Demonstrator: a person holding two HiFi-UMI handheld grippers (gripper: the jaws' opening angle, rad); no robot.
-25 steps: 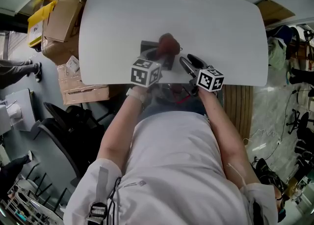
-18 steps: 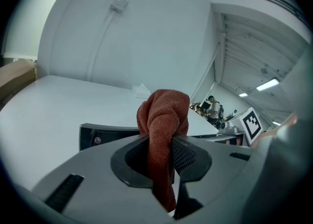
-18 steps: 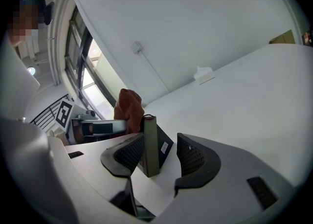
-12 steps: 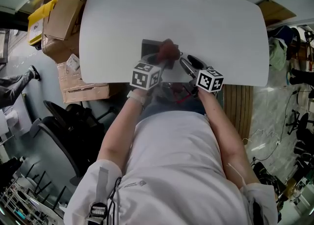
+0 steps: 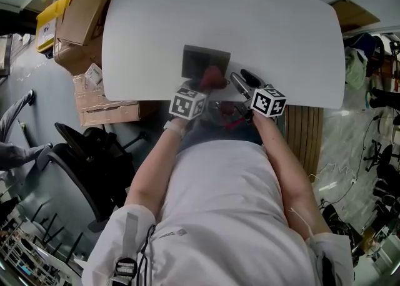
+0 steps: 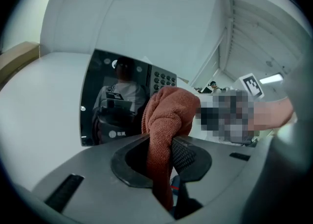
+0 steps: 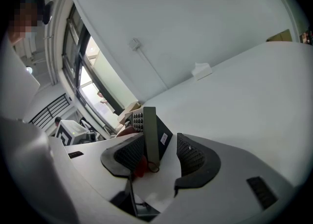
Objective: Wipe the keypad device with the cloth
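A rust-red knitted cloth [image 6: 168, 113] is clamped between the jaws of the left gripper [image 6: 160, 162], which is tilted downward at the near edge of the flat dark-grey keypad device [image 6: 115, 98]. The jaws of the right gripper [image 7: 157, 162] are held wide apart, nothing being gripped, just right of the device. Both forearms [image 5: 156, 166] are stretched forward over the near edge of the white rounded table [image 5: 281, 29] on which the device rests.

keypad device [image 5: 206, 60] on table [image 5: 281, 41] | cloth [image 5: 213, 77] at device's near edge
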